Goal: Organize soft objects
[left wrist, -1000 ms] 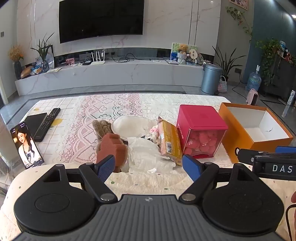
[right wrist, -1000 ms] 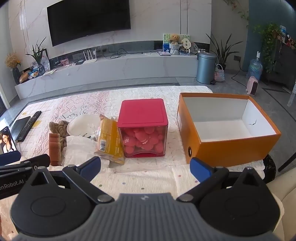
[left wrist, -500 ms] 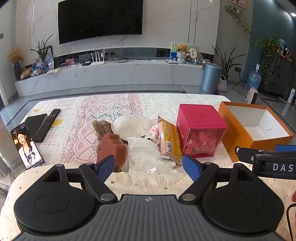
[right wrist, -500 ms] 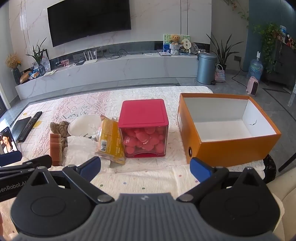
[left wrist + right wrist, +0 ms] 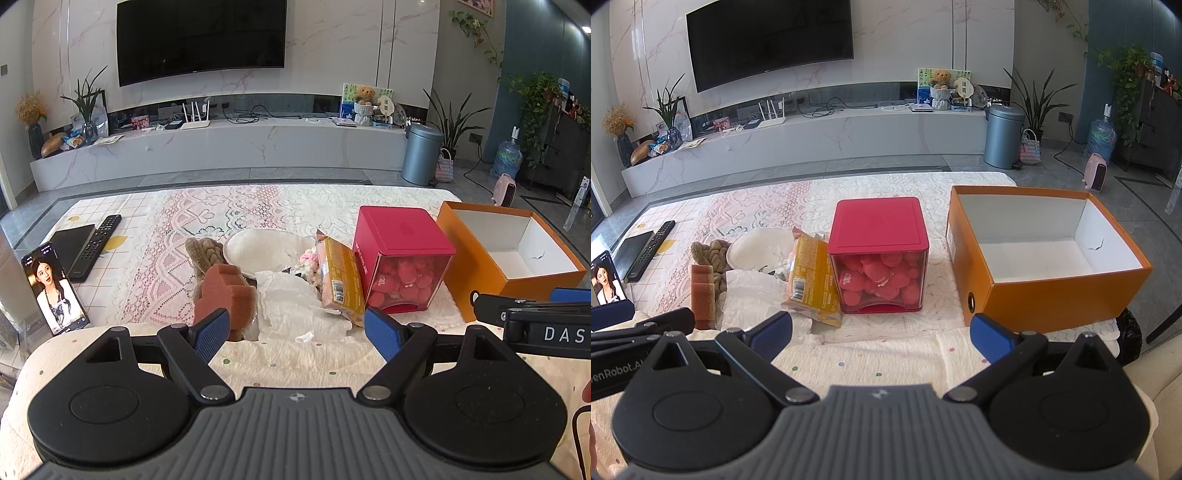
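Several soft items lie bunched ahead of your left gripper [image 5: 297, 334], whose fingers are spread and empty: the brown sponge [image 5: 225, 291] just past the left fingertip, touching the crumpled tissue [image 5: 295, 306], with the yellow packet [image 5: 341, 282] leaning on the red box [image 5: 402, 258]; closing here risks catching tissue with the sponge or tipping the packet. From the right view, your right gripper [image 5: 881, 336] is likewise spread and holding nothing, short of the empty orange box [image 5: 1049, 288]; the left gripper's arm crosses nearby, so a reach leftward could collide.
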{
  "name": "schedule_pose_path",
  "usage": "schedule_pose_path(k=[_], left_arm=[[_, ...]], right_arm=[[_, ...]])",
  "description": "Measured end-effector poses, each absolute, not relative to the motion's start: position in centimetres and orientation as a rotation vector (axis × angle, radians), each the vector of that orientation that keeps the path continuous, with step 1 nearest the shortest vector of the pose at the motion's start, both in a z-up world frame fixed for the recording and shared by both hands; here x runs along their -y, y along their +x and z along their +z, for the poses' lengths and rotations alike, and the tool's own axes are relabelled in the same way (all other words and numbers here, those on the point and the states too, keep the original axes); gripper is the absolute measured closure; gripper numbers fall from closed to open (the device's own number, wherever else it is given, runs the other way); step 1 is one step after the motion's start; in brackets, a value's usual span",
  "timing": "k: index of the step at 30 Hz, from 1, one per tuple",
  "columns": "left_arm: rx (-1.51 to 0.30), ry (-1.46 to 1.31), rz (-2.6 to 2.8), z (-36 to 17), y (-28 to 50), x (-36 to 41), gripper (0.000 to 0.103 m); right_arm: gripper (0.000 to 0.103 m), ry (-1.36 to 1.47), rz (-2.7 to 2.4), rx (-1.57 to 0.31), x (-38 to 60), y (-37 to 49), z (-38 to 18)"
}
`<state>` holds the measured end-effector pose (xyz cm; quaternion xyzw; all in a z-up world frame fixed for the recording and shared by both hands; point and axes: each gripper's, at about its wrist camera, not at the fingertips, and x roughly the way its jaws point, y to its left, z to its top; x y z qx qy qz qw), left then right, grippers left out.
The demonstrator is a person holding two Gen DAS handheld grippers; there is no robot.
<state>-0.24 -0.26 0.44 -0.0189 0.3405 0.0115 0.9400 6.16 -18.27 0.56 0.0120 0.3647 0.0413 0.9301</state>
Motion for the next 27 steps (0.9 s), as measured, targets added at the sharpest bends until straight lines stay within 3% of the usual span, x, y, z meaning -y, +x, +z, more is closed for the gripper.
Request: schedule_pose_path(k=[27], left_arm=[[-0.703, -0.048, 0.028, -0.27, -0.27, -0.59, 0.006]], right_arm=[[0.003, 0.009, 0.093, -0.751, 17.73, 5.93, 0.23]])
